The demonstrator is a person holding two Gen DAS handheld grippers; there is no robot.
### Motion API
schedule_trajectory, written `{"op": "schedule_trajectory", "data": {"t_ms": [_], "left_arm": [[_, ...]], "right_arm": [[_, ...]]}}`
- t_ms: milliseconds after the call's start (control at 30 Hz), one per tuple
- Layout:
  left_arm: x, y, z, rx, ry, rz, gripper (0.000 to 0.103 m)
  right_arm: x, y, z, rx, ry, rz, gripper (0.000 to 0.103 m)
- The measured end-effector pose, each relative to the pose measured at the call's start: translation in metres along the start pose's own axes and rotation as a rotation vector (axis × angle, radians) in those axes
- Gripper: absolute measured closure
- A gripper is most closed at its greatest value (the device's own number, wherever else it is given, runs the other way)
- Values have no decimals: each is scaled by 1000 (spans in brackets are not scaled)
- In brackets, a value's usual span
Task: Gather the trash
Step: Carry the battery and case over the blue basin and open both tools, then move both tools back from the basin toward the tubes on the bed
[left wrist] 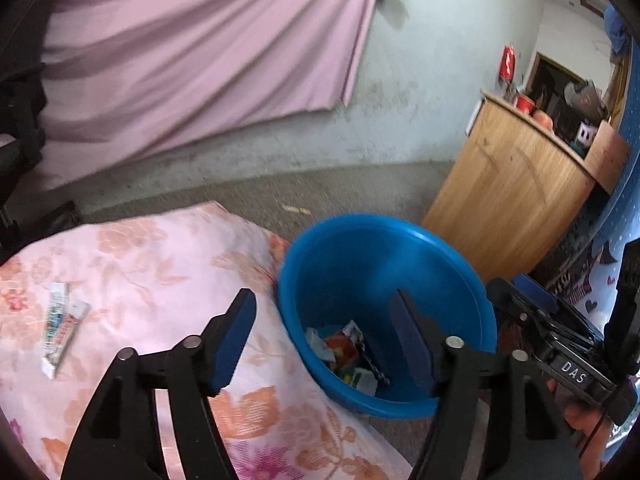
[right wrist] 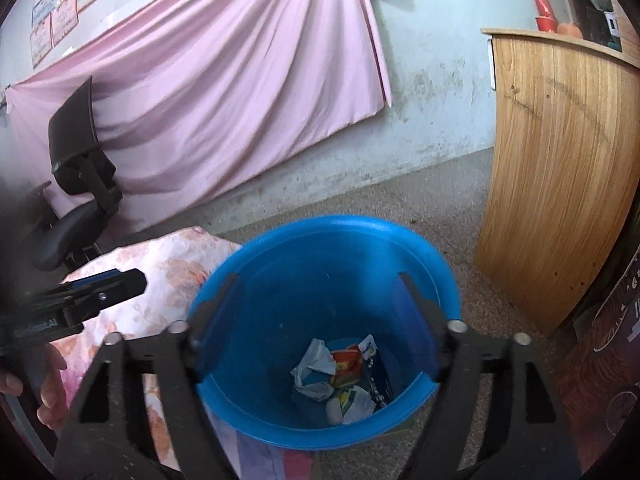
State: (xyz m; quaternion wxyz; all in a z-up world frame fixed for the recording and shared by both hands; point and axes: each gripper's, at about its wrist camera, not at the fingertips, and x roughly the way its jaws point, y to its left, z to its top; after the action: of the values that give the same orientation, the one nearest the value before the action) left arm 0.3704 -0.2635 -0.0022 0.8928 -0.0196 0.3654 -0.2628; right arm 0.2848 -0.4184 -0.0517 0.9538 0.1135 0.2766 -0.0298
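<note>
Both grippers are spread wide with nothing in them: the right gripper hangs right over the blue bucket, and the left gripper sits just past the bed's near edge, one finger over the flowery bedcover and the other over the bucket's mouth. Down in the bottom of the bucket there's already a little pile of trash: crumpled white paper, an orange-red carton and a dark wrapper, so I'd say the job's well under way. What's left, as far as I can see, is a squashed toothpaste tube lying on the bedcover towards its left edge, well apart from the bucket; the print on it is too blurry to read. The only writing I can make out is "DAS" on the side of the right gripper's body in the left wrist view. Further back there's a wooden cabinet, a black office chair and a pink curtain across the wall.
</note>
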Motion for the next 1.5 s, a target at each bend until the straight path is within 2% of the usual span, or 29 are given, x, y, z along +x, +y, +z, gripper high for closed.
{"op": "schedule_trajectory", "data": {"t_ms": [200,267,567,733,933,1167,1500], "left_arm": [[-31,10,-4,9,-119,39,8],[-43,12,-6,17,-173,63,4],[-93,24,-11,21,-372,126,2],[-125,41,-16,-2,-470,170,2],[-162,66,-25,-28,-578,246,2],[-203,95,-42,-2,-681,360,2],[-232,130,-68,12,-732,440,2]], "right_arm": [[-14,11,7,1,-73,17,0],[-19,16,10,-1,-100,21,0],[-45,45,18,-41,-270,66,0],[-66,72,23,-66,-403,113,0],[-83,108,26,-100,-524,153,0],[-88,150,29,-135,-591,211,0],[-90,207,24,-193,-640,281,0]]}}
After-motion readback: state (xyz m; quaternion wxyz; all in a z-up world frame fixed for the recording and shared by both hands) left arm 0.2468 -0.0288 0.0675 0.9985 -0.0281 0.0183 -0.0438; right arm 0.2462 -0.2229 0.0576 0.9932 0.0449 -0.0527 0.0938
